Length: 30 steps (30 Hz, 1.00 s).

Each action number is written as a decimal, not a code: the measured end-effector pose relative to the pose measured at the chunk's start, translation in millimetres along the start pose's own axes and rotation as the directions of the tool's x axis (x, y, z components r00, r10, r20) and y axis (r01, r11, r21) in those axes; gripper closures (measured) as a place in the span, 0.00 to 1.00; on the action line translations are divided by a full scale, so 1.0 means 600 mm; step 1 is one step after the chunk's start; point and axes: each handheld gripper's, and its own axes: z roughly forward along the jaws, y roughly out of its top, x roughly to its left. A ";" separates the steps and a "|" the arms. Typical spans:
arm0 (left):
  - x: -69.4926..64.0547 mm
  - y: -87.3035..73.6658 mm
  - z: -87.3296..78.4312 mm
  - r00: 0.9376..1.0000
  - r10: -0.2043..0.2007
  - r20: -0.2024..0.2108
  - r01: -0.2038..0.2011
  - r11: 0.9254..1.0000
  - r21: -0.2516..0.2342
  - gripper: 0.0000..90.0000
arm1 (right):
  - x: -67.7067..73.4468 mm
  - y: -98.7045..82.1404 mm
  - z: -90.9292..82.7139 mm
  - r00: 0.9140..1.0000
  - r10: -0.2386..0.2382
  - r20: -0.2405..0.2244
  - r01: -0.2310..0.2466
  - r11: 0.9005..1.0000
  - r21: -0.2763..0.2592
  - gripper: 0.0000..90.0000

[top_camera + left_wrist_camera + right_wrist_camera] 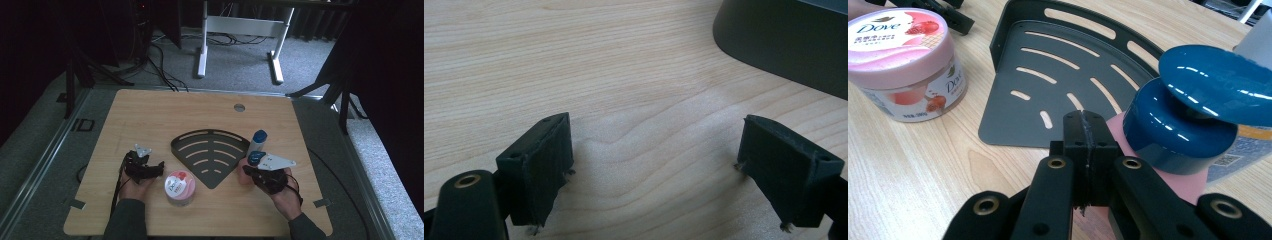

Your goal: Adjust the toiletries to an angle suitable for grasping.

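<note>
The right gripper (1083,150) has its jaws pressed flat together with nothing between them; it lies low over the worktop (150,115), pointing toward the dark fan-shaped slotted tray (1048,85). Just beside its tip, on the right in the right gripper view, is a blue cap (1178,125) on a bottle, with a pink patch of the bottle under it; whether the jaws touch it I cannot tell. In the high view the right hand (282,192) comes in from the near right edge, palm down, and the blue-capped bottle (257,142) lies at the tray's right corner, just beyond the gripper. The left gripper (659,165) holds its jaws wide apart over bare wood, empty, with the tray's dark wall at the far right. The left hand (132,187) rests near the worktop's near left. Between the two hands stands a pink tub (905,62) whose lid and side read "Dove", close to the tray's near point.
</note>
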 end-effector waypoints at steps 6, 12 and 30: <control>0.000 0.000 0.000 1.000 0.003 0.002 -0.003 1.000 0.000 0.16 | -0.011 -0.003 -0.001 1.000 0.019 0.012 -0.019 1.000 -0.002 1.00; -0.001 0.000 0.000 1.000 0.005 0.004 -0.005 1.000 0.000 0.16 | -0.013 -0.006 -0.001 1.000 0.026 0.010 -0.026 1.000 -0.007 1.00; 0.017 -0.009 -0.021 0.998 0.038 0.040 -0.038 0.999 0.002 0.50 | 0.036 -0.014 0.053 0.992 0.079 -0.095 -0.076 0.997 0.026 0.75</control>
